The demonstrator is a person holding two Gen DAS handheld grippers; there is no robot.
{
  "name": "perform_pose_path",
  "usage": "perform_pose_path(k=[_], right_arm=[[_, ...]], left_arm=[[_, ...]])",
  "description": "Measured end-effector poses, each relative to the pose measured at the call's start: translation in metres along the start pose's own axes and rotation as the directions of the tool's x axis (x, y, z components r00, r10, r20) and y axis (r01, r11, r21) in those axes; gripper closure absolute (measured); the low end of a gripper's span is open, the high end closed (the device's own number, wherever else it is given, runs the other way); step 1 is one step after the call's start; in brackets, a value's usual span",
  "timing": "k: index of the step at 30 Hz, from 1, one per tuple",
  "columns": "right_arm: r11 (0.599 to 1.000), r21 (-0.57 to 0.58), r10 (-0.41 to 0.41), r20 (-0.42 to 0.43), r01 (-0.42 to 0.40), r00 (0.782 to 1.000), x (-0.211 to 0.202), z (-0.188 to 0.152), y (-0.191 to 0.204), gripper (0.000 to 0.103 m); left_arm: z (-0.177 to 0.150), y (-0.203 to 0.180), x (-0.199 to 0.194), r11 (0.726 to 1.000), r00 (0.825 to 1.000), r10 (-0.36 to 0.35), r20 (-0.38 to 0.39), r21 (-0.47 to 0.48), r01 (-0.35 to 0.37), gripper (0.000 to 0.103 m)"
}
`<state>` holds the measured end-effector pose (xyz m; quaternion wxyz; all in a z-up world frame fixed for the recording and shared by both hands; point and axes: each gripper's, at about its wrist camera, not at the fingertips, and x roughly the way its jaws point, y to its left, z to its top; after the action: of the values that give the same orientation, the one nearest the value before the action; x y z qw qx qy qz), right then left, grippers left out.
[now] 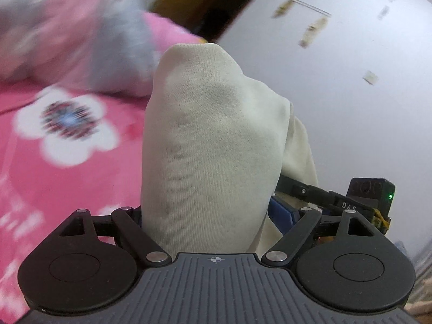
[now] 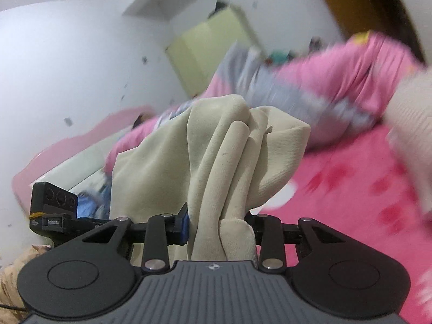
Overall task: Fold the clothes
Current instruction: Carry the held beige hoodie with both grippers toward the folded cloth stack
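Left wrist view: a pink bedspread [image 1: 54, 178] with a white flower print fills the left side, blurred; a crumpled grey and pink blanket [image 1: 81, 40] lies along its far edge; in the middle a cream garment [image 1: 208, 140] rises as a thick bundle out of the left gripper [image 1: 205, 216], whose jaws stand wide and are clamped on the cloth; to the right, a white wall [image 1: 351, 108].

Right wrist view: a white wall [image 2: 67, 67] at left, a pale green cabinet [image 2: 210, 54] behind; in the middle the same cream garment [image 2: 216, 162], bunched in folds, is pinched between the narrowed jaws of the right gripper [image 2: 220, 226], lifted above the bed; the pink bedspread [image 2: 351, 202] spreads to the right.
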<state>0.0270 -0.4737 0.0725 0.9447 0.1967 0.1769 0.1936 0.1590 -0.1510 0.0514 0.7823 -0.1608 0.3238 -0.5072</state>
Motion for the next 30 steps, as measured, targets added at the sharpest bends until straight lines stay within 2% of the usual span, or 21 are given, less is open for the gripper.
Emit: perform_pose_path(k=[4,8,14,17,22,30], right_arm=[[0.990,-0.070,-0.111,0.105,0.118,0.988,-0.047,0.045,-0.022,0.066],[0.965,-0.120,-0.206,0.205,0.233,0.957,-0.085,0.101,-0.050,0.066],[0.922,-0.168,-0.299,0.265,0.349,0.917,-0.110,0.176,-0.106,0.066],[0.917,-0.165,-0.316,0.260,0.364,0.913,-0.109,0.203,-0.139,0.066],[0.922,-0.145,-0.327,0.207,0.359,0.922,-0.098,0.228,-0.193,0.066],[0.940,-0.060,-0.324,0.151,0.335,0.934,-0.075,0.223,-0.254,0.067]], left_arm=[[0.032,-0.039,0.059,0.994,0.996,-0.084,-0.013,0.064,0.085,0.020],[0.072,-0.077,0.128,0.977,0.982,-0.185,-0.024,0.100,0.187,0.020],[0.114,-0.107,0.216,0.958,0.961,-0.275,-0.035,0.075,0.277,0.020],[0.124,-0.114,0.251,0.956,0.958,-0.283,-0.041,0.065,0.286,0.020],[0.135,-0.119,0.298,0.962,0.960,-0.268,-0.079,0.038,0.272,0.020],[0.145,-0.101,0.339,0.966,0.959,-0.257,-0.116,0.004,0.259,0.020]])
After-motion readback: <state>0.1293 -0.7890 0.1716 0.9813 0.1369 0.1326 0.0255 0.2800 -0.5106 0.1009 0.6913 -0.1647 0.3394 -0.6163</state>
